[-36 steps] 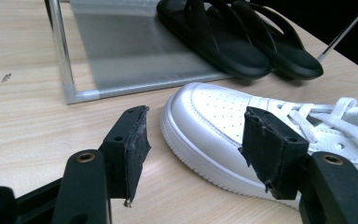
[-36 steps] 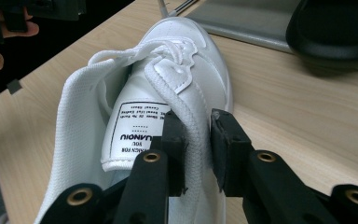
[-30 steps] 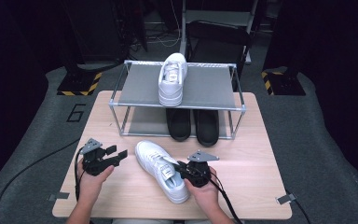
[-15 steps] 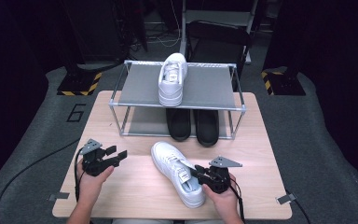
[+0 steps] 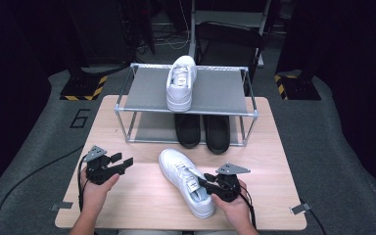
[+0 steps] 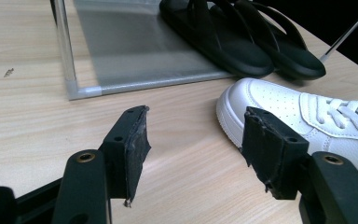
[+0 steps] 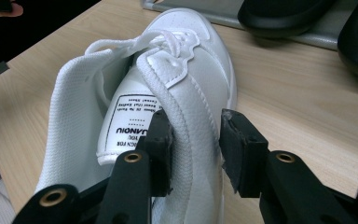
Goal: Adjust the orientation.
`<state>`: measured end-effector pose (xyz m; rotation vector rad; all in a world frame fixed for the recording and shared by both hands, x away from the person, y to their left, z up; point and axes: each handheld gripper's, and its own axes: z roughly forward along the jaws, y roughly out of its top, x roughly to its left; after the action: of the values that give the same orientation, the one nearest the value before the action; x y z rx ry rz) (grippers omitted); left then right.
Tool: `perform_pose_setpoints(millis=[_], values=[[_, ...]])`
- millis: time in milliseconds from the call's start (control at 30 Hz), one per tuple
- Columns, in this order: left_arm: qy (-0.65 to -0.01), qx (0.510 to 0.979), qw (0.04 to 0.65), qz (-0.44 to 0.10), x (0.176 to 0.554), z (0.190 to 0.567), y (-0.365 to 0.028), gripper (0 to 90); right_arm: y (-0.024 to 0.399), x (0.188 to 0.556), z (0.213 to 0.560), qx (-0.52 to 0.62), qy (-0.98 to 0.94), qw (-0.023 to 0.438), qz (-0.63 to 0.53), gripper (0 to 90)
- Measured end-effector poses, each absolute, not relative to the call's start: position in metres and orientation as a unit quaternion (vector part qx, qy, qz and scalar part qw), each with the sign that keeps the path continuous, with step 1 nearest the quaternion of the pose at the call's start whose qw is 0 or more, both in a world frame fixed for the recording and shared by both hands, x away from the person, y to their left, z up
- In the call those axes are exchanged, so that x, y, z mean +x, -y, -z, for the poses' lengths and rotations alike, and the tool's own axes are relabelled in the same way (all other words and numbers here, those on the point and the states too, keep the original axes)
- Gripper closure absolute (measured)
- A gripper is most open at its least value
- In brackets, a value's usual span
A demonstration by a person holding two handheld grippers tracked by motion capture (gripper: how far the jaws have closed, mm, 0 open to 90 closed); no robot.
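Table edge crops sneaker [image 7: 168, 107] heel.

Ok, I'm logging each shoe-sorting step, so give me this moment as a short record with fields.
work: white sneaker lies on table before shoe rack
right gripper: jaws have just been opening, sneaker's side wall between them, one pad clear
left gripper: open, nothing between jaws
rack top: second white sneaker
rack bottom: black slippers
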<state>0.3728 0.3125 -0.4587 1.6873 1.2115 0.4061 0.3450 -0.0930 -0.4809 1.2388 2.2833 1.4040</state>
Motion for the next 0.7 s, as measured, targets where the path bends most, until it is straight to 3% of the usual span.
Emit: perform_pose_setpoints(millis=[133, 267, 700], values=[[-0.499, 0.695, 0.490, -0.167, 0.3732, 0.4589, -0.3131, 40.3, 0.0936, 0.3478, 0.4804, 0.413, -0.780, 0.084, -0.462, 64.6], [-0.502, 0.694, 0.489, -0.165, 0.3740, 0.4592, -0.3137, 40.2, 0.0886, 0.3463, 0.4780, 0.389, -0.803, 0.102, -0.441, 64.3], [-0.504, 0.692, 0.489, -0.165, 0.3744, 0.4614, -0.3126, 40.2, 0.0944, 0.3475, 0.4838, 0.433, -0.771, 0.073, -0.461, 68.7]])
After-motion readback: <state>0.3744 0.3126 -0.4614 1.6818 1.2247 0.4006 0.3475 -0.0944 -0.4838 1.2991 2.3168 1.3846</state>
